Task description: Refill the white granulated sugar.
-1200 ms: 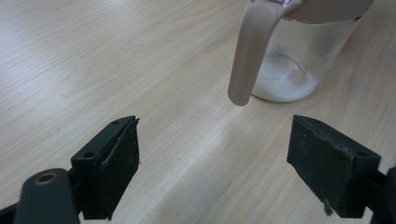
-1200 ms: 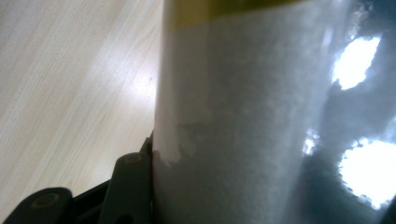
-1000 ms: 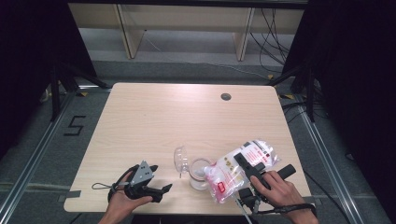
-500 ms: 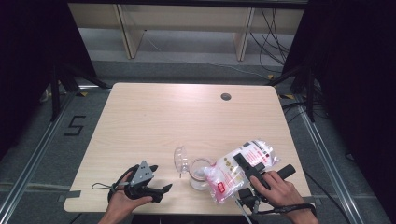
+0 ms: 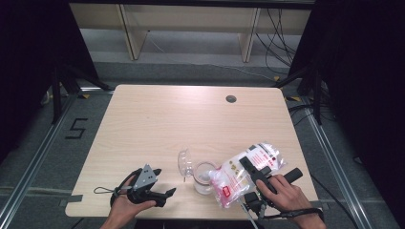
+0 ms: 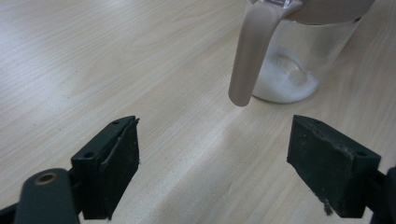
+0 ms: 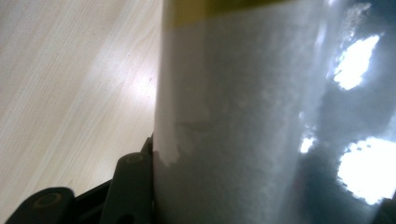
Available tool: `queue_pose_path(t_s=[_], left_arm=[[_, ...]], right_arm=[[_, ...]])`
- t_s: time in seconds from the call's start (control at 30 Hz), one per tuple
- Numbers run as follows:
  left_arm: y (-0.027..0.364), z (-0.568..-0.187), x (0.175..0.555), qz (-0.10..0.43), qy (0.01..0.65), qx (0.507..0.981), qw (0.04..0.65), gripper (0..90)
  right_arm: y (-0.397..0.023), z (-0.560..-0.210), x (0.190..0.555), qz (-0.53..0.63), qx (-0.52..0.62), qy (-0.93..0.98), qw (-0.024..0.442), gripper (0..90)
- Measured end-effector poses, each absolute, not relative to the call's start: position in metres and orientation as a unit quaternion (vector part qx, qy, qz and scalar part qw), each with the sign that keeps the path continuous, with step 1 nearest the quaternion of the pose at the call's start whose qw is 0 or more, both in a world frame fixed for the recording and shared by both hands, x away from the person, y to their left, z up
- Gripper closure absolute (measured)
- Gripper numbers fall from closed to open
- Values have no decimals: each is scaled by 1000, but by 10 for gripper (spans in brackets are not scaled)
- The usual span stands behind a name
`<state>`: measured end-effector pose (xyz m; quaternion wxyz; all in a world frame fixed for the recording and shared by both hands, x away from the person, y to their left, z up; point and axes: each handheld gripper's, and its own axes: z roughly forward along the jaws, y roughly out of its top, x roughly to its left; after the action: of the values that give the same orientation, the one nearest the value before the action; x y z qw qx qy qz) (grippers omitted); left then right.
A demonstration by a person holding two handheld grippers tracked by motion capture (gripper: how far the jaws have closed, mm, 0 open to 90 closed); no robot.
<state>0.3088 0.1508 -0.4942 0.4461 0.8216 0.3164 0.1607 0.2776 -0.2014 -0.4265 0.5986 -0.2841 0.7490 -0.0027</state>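
One bag (image 5: 246,172) of white powder, clear plastic with red print, lies tilted over one glass jar (image 5: 204,177) near the front edge of the counter (image 5: 191,119); its lower end hangs at the jar's mouth, touching or just above the rim, which of the two I cannot tell. The right gripper (image 5: 255,172) holds the bag: in the right gripper view the plastic fills the space between its jaws, which stand about half apart with the bag pressed against the one jaw that shows. One hand (image 5: 282,193) grips that tool from the front right. The jar stands upright with a shallow layer of white powder in its bottom, plain in the left gripper view (image 6: 285,81). Its one lid (image 5: 185,162) is swung open to the jar's left, standing on edge, and one pale latch arm (image 6: 250,51) hangs down in front of the glass. The left gripper (image 5: 162,193) rests low at the front left of the counter, well apart from the jar, held by the other hand (image 5: 126,207); its two jaws are wide apart with only bare wood between them. One round cable hole (image 5: 231,99) sits near the far edge. On the floor to the left, one black mark shaped like a 5 (image 5: 76,129) shows. So: two grippers, two hands, one bag, one jar.
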Motion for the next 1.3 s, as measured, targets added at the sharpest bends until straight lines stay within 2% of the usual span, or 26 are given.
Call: queue_pose_path(t_s=[1.3], left_arm=[[151,-494,309,160,316,822,446,165]], right_arm=[[-203,-425,277,-3,-281,751,597,562]])
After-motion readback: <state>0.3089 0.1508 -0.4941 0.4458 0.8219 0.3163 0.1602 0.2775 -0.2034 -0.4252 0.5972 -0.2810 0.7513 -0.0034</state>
